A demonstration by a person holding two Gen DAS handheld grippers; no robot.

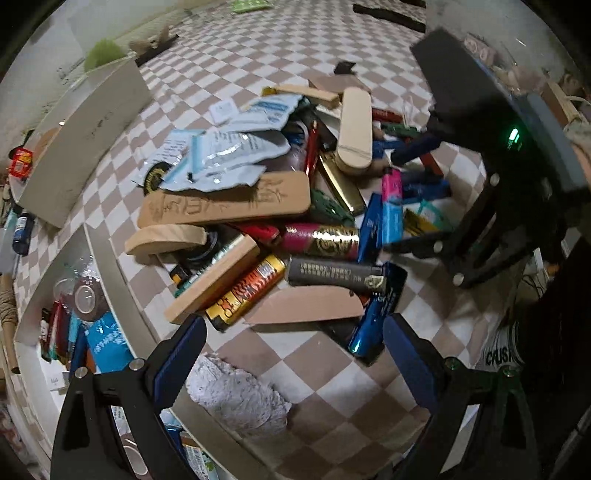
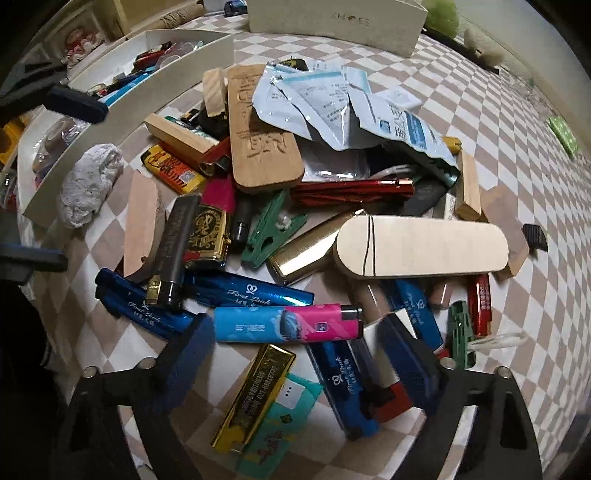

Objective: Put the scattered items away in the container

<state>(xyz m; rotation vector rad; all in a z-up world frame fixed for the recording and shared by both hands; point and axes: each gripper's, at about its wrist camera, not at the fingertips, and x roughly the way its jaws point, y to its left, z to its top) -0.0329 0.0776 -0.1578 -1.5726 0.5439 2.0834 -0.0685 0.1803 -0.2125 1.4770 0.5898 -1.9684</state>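
Note:
A heap of lighters, wooden blocks, clips and foil packets (image 1: 236, 155) lies on the checked cloth. The white cardboard container (image 1: 110, 273) stands at the left with several lighters inside. My left gripper (image 1: 291, 354) hangs open over bare cloth beside the container, a crumpled tissue (image 1: 236, 395) just under it. My right gripper (image 2: 297, 354) points down at the near edge of the heap. A gold lighter (image 2: 255, 391) and a blue lighter (image 2: 343, 380) lie between its fingers; the pads do not visibly press on them. A pink and blue lighter (image 2: 288, 323) lies just past the fingertips.
A second white box (image 2: 332, 18) marked SHOES stands behind the heap. The container wall (image 2: 122, 122) runs along the heap's left side. A long wooden case (image 2: 421, 247) lies on top at the right. A small green packet (image 2: 563, 134) lies far right on the cloth.

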